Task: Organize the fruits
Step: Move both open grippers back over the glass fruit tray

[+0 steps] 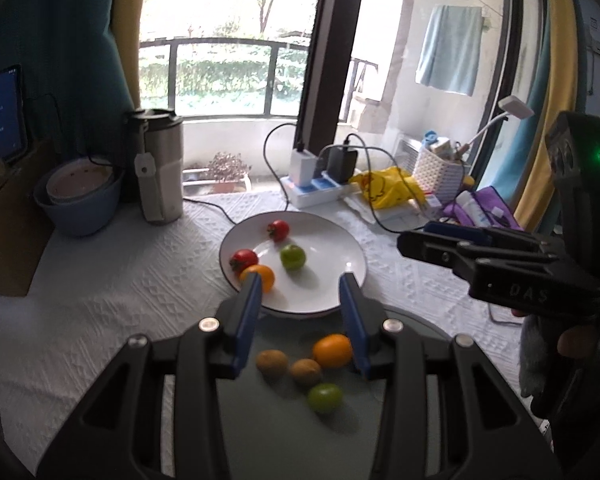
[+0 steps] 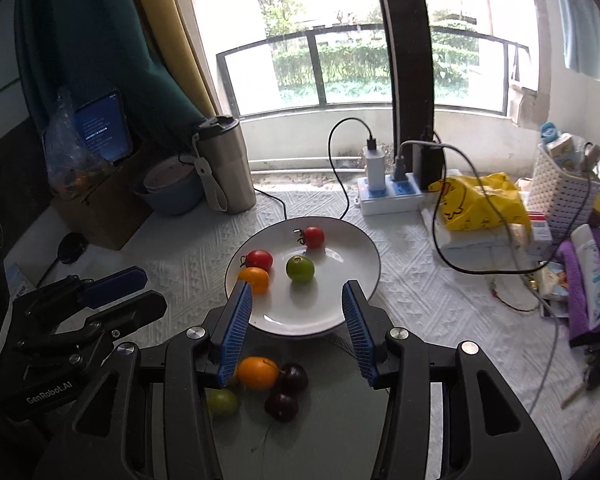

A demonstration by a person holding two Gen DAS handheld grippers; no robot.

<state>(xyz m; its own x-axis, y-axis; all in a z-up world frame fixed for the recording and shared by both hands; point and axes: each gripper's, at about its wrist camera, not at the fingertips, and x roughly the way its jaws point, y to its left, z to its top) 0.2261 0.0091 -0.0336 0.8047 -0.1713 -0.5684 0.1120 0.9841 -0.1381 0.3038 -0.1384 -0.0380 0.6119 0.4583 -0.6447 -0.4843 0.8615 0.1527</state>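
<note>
White textured tablecloth (image 2: 440, 320) by window, white plate (image 2: 364, 248) as landmark. On plate, left to right: two red tomatoes, orange fruit (image 2: 255, 279), green fruit (image 2: 300, 269). Near side of plate, grey mat (image 2: 320, 432): loose fruit. Left gripper (image 1: 300, 292), right gripper (image 2: 298, 300) both open, empty, above mat fruit; neither clearly nearer.

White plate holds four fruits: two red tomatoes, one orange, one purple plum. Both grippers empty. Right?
Not quite. The fourth fruit on the white plate is green, not a purple plum; the right wrist view shows it. The rest stands: two red, one orange, both grippers empty.
</note>
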